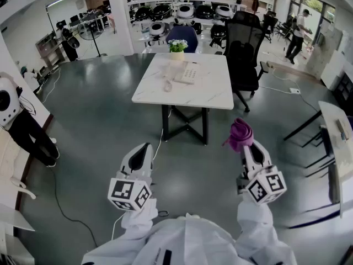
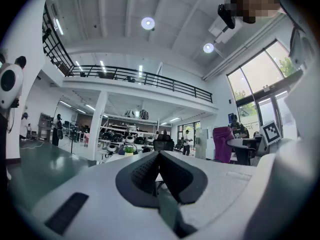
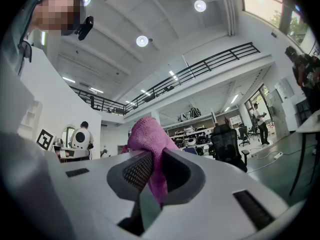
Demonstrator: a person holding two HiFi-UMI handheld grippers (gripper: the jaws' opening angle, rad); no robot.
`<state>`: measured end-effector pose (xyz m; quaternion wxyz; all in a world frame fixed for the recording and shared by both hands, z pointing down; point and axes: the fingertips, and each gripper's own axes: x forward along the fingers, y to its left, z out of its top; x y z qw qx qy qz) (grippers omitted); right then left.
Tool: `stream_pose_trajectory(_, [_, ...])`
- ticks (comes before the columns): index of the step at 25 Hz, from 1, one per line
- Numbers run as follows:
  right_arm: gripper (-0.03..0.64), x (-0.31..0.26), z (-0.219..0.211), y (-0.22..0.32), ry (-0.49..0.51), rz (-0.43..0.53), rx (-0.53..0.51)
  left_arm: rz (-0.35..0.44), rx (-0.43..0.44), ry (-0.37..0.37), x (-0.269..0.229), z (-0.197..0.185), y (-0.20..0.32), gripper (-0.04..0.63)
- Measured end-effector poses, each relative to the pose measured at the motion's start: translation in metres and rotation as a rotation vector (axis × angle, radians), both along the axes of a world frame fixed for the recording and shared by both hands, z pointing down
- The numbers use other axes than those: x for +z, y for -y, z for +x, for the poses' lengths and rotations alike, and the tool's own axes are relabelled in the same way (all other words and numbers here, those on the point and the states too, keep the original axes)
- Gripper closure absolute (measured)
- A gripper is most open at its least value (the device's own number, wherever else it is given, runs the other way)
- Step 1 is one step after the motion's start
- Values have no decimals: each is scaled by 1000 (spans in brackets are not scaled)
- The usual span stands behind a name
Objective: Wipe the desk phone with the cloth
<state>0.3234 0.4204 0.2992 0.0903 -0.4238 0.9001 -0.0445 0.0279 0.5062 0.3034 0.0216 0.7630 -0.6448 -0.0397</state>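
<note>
A white desk phone (image 1: 186, 72) lies on the white table (image 1: 218, 95) well ahead of me, its handset (image 1: 167, 85) lying off to its left on a cord. My right gripper (image 1: 246, 146) is shut on a bunched magenta cloth (image 1: 240, 133), which stands up between its jaws (image 3: 150, 140). My left gripper (image 1: 144, 150) is shut with nothing in it; its pads meet in the left gripper view (image 2: 159, 156). Both grippers are held up in front of my body, far short of the table.
A small potted plant (image 1: 177, 46) stands at the table's far edge. A black office chair (image 1: 244, 53) sits at its right. Another desk (image 1: 334, 125) is at the far right. Shelves with round machines line the back. A person (image 1: 298, 35) walks at the far right.
</note>
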Motion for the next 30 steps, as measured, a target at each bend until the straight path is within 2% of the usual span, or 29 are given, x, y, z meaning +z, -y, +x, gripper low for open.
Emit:
stream_pose_trajectory(19, [581, -3, 20, 15, 29, 6, -49, 13, -23, 8, -5, 31, 3, 597])
stream_pose_trajectory(30, [581, 7, 2, 46, 23, -7, -97, -21, -77, 5, 7, 24, 16, 597])
